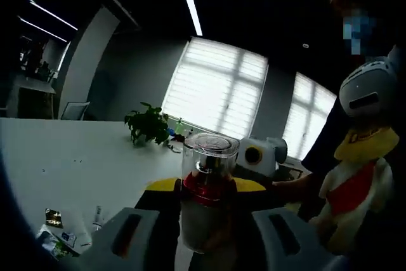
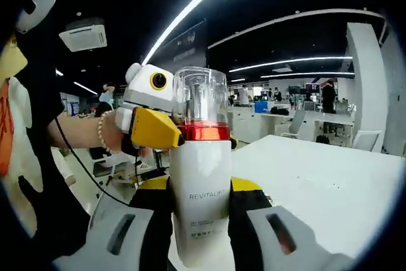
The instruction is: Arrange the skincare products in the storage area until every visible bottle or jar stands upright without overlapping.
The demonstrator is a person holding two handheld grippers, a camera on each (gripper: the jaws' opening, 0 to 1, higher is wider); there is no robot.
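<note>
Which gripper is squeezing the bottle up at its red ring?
The left gripper: its yellow-tipped jaws pinch the white bottle with a clear cap at the red ring. The right gripper grips lower, on the white body.

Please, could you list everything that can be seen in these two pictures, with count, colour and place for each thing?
Bottle: one, white body marked REVITALIFT, red band, clear cap; upright, held between both grippers above the table.
Table: one, white; below and behind the bottle.
Small packets: a few, dark and shiny; on the table, lower left in the left gripper view.
Potted plant: one, green; on the far table edge by the windows.
Windows with blinds: two, bright white; back wall.
Chairs: some, pale; at distant desks in the right gripper view.
Right gripper: one, grey with yellow and black; shut on the bottle's body.
Left gripper: one, yellow and white; shut on the bottle's red band.
Person's hand: one, with bead bracelet; holding the left gripper.
</note>
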